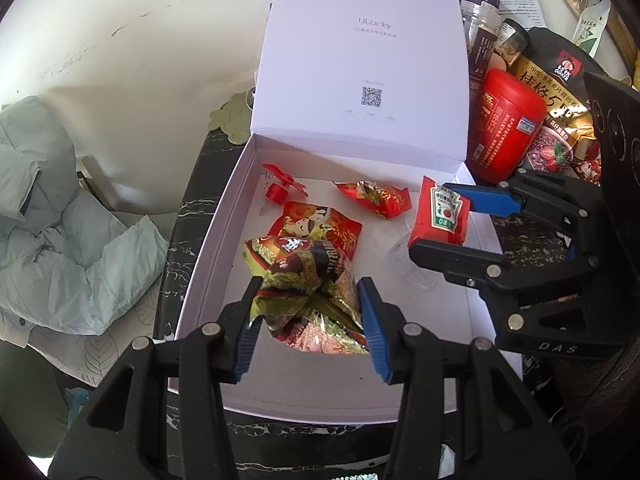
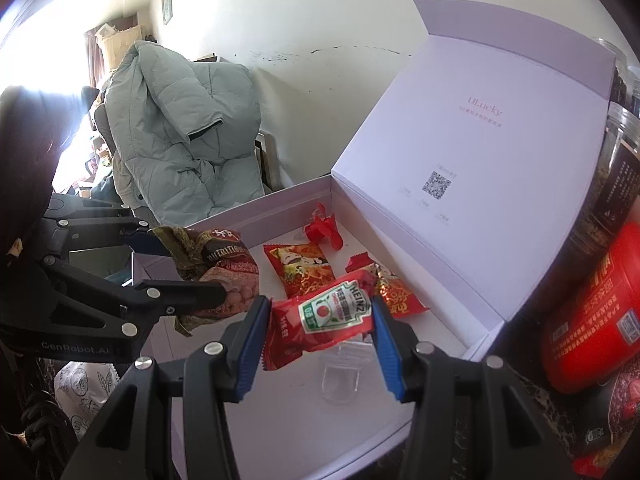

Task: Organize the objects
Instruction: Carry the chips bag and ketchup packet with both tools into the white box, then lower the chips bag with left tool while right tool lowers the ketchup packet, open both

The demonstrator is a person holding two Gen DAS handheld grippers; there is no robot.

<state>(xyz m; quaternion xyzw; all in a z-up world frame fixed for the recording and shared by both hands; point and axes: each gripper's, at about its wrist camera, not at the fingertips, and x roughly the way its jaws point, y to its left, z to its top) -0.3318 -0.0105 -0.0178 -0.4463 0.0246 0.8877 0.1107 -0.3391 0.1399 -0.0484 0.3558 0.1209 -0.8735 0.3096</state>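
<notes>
An open white box (image 1: 208, 248) (image 2: 400, 416) lies on the dark marble table, lid propped up behind. My left gripper (image 1: 310, 320) (image 2: 188, 270) is shut on a crumpled gold-and-brown snack bag (image 1: 304, 280) (image 2: 216, 264), held just above the box floor. My right gripper (image 2: 320, 332) (image 1: 444, 218) is shut on a red Heinz ketchup packet (image 2: 328, 316) (image 1: 440, 212), over the box's right side. Inside the box lie a red snack packet (image 1: 324, 224) (image 2: 298, 266), a red-gold wrapped candy (image 1: 380, 198) (image 2: 400, 296) and a red propeller toy (image 1: 280, 186) (image 2: 324, 228).
A clear plastic piece (image 2: 340, 376) lies on the box floor under the ketchup packet. A red canister (image 1: 504, 128) (image 2: 592, 320), dark jars (image 1: 484, 20) and an oat bag (image 1: 560, 92) crowd the table right of the box. A grey-green jacket (image 1: 52, 220) drapes a chair on the left.
</notes>
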